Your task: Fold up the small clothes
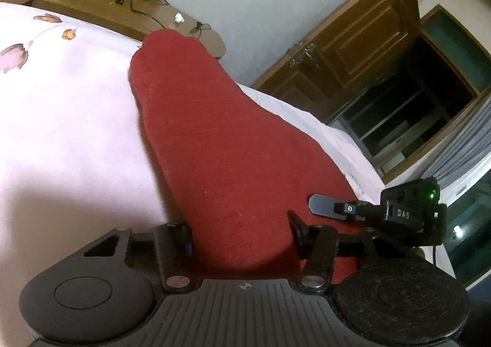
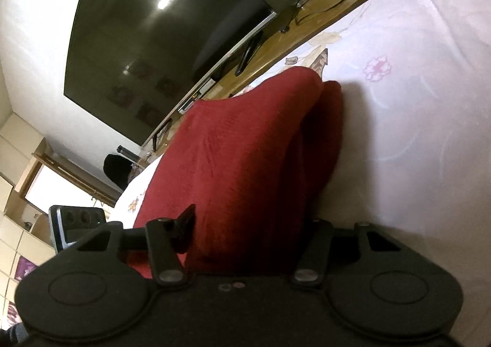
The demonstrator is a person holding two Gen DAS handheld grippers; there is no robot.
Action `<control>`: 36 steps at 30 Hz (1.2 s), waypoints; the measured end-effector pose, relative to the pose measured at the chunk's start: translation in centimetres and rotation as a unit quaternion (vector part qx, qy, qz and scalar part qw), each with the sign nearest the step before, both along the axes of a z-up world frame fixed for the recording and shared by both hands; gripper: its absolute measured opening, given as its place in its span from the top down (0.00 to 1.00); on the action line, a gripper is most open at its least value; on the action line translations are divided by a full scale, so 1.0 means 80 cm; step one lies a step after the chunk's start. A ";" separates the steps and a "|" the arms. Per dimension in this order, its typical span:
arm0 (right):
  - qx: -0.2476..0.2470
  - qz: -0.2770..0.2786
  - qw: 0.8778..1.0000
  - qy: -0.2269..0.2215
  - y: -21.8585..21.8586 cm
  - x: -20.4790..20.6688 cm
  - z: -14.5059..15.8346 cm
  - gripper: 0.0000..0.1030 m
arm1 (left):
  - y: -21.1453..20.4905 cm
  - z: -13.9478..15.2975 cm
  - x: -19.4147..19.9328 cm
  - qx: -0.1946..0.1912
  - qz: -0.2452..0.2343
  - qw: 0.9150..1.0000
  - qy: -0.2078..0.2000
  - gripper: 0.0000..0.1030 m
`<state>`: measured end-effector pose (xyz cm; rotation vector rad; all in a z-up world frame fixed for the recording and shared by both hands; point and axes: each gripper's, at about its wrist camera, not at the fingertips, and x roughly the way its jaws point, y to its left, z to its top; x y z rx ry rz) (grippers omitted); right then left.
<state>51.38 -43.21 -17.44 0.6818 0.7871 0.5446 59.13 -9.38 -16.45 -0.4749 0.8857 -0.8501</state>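
A dark red knitted garment point(image 1: 221, 132) lies on a pale pink floral bedsheet point(image 1: 67, 107). In the left wrist view its near end fills the space between my left gripper's point(image 1: 239, 233) fingers, which are spread wide around it. The other gripper's body and finger point(image 1: 325, 206) show at the right, over the cloth's edge. In the right wrist view the red garment point(image 2: 245, 150) is doubled over itself and bulges between my right gripper's point(image 2: 248, 227) fingers. Whether either gripper pinches the cloth is not visible.
A wooden bench point(image 1: 101, 6) with cables and a TV stand runs along the bed's far edge. A large dark TV point(image 2: 159, 28) hangs on the wall. A wooden door point(image 1: 353, 52) and shelves stand beyond the bed. A phone-like device point(image 2: 76, 221) shows at the left.
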 end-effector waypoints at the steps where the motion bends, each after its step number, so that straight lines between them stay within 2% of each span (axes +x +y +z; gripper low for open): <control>1: -0.002 0.001 1.000 -0.007 0.002 -0.003 0.000 0.45 | 0.000 -0.001 0.000 0.000 0.001 1.000 0.000 0.48; 3: 0.000 -0.001 1.000 -0.007 0.000 -0.007 0.000 0.45 | 0.000 -0.001 -0.002 0.004 0.000 1.000 -0.006 0.48; 8: -0.022 -0.018 0.999 -0.018 0.007 -0.012 0.002 0.55 | -0.001 0.000 -0.005 0.011 0.004 1.000 -0.015 0.49; 18: -0.006 -0.033 0.999 -0.011 0.012 -0.018 0.002 0.57 | -0.002 0.010 -0.010 0.019 0.008 1.000 -0.014 0.53; 22: -0.007 -0.030 0.999 -0.022 0.017 -0.023 0.011 0.59 | -0.003 0.028 -0.019 0.031 0.000 0.999 -0.030 0.56; 36: 0.008 -0.024 0.997 -0.071 0.055 -0.063 0.078 0.59 | 0.064 0.110 -0.072 0.008 0.003 0.998 -0.070 0.56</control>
